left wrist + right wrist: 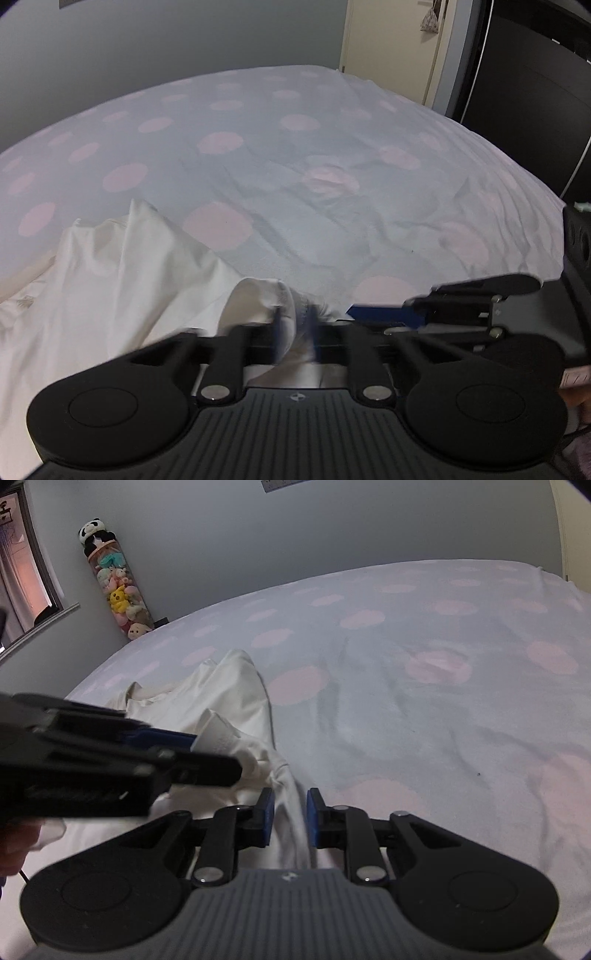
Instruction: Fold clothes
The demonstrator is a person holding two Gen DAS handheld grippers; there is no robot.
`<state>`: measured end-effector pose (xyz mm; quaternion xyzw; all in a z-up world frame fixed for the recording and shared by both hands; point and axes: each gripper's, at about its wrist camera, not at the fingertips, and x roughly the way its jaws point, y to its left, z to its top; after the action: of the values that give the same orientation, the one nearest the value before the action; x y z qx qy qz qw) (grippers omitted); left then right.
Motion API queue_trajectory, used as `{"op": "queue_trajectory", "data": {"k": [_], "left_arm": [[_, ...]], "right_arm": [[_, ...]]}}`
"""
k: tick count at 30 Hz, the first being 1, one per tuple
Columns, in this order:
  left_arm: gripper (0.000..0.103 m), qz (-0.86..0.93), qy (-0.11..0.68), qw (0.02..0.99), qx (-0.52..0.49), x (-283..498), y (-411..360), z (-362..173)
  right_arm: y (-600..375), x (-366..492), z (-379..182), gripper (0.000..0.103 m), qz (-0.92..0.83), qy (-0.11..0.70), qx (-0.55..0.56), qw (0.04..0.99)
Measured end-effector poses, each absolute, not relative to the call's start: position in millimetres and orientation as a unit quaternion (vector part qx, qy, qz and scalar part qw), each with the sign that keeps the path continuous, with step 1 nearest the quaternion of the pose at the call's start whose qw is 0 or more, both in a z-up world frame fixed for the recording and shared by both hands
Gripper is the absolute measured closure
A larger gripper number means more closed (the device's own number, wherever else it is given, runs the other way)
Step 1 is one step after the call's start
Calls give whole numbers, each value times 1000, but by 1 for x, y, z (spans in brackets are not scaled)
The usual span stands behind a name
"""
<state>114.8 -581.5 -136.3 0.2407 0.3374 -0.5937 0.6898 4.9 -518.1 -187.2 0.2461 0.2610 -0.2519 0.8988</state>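
Note:
A white garment (129, 277) (229, 686) lies crumpled on the near left of a pale blue bed sheet with pink dots (295, 184) (406, 701). My left gripper (295, 321) is shut on a bunched edge of it; its blue pads are blurred. In the right wrist view the left gripper (195, 742) comes in from the left with a white fold pinched at its tip. My right gripper (290, 812) has a fold of the same garment running between its blue pads, which press on it. Seen from the left wrist, the right gripper (351, 312) sits just to the right.
The bed stretches far ahead and to the right. A clear tube of plush toys topped by a panda (118, 590) stands in the far left corner beside a window (22, 572). A door (388, 48) and dark furniture (535, 92) stand beyond the bed's right side.

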Motion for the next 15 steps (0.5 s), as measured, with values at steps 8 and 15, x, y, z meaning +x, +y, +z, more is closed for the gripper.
{"op": "queue_trajectory", "data": {"k": [8,15], "left_arm": [[103,-597,347,676,258,112,-533,-121],[102,-557,407,678,254,113,-509,-164]], "right_arm": [[-531,2,-189,101,-289,262,271,880],[-524,6,-185,100,-298,296,254,871]]}}
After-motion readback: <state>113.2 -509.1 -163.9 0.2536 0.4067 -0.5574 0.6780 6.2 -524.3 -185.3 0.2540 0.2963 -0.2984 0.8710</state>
